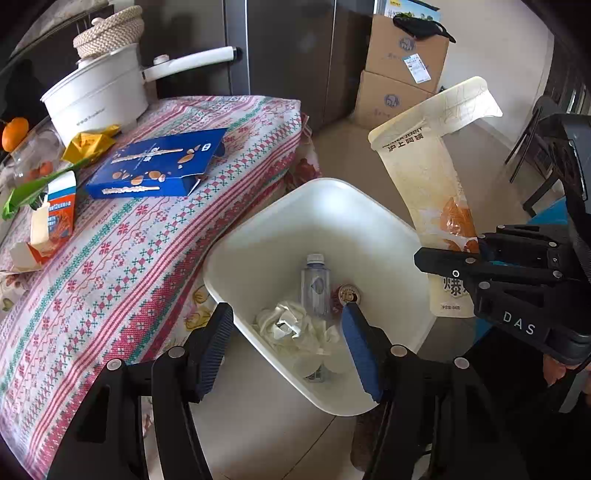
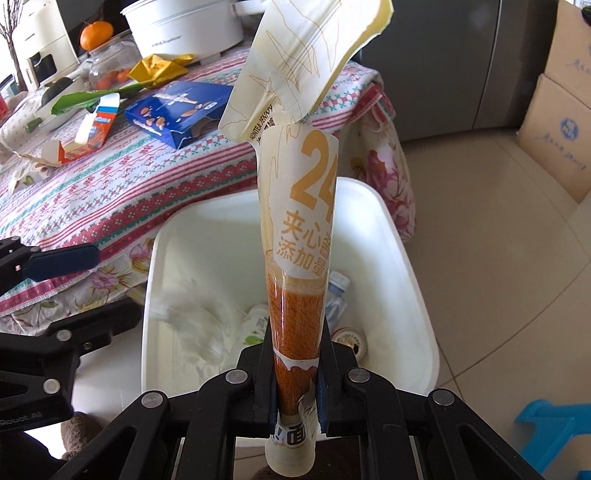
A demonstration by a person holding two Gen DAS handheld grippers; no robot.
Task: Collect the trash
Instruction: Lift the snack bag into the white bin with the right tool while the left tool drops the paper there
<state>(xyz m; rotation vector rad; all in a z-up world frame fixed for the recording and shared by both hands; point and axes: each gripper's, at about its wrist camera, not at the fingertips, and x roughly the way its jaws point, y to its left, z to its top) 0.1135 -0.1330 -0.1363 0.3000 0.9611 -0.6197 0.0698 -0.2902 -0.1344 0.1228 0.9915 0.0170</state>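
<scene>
Right gripper (image 2: 295, 373) clamps wrapper (image 2: 295, 206) above bin (image 2: 413, 266).

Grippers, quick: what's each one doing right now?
Left gripper: open, empty, over the white bin.
Right gripper: shut on the cream snack wrapper.

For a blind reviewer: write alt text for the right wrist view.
The right gripper is shut on a tall cream-and-orange snack wrapper, holding it upright over a white trash bin that holds bottles and crumpled paper. Behind stands a table with a patterned cloth, a blue box and a white pot.
</scene>
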